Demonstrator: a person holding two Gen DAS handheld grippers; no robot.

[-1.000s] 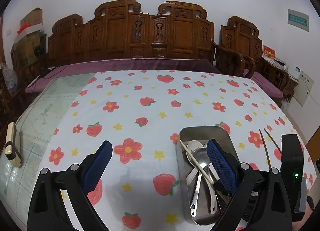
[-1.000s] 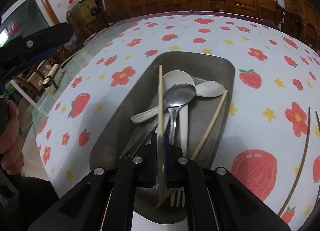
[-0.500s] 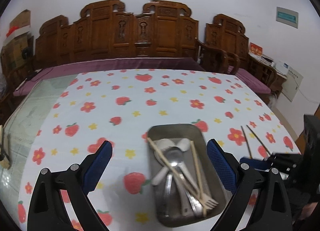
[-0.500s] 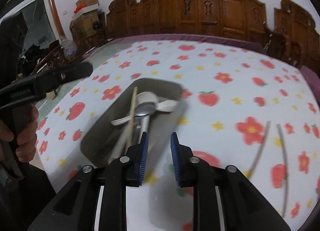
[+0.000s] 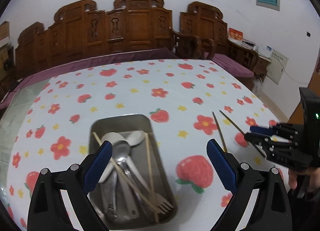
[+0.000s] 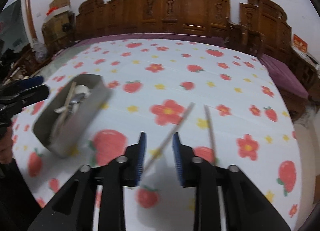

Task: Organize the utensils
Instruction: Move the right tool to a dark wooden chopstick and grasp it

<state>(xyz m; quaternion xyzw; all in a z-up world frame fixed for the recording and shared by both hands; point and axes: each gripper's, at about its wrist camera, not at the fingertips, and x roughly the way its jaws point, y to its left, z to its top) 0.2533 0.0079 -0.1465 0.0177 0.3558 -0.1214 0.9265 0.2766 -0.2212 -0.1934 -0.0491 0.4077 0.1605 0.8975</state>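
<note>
So, left gripper (image 5: 158, 157) with blue ribbed pads: jaws wide apart, nothing clamped. Hovers over the near end of the rectangular grey metal tray (image 5: 120, 120), which sits between and below the 2 fingers, closer to the left one. Tray holds 2 pale wooden chopsticks (image 5: 149, 169) crossing near the front, a white ceramic spoon (image 5: 112, 138), a shiny steel spoon (image 5: 121, 149) and a steel fork (image 5: 163, 205), all jumbled, handles toward the gripper. Tray rests on the white tablecloth with red strawberries and flowers (image 5: 140, 91).

Right of the left gripper's right finger, on the cloth: 2 dark thin chopsticks (image 5: 219, 131), tips close together at the far end, spreading apart toward the near side.

Right gripper (image 6: 159, 157), same blue pads: jaws have just been opening, now partly apart, pads not pressing anything. 1 dark chopstick (image 6: 172, 129) lies on the cloth running diagonally through the gap between its fingers; the other (image 6: 210, 129) lies just right of its right finger. Frame blurred. Tray (image 6: 86, 115) is well off to its left, near the left gripper (image 6: 26, 89).

Carved brown wooden bench (image 5: 124, 29) beyond the table, far ahead of both grippers.
</note>
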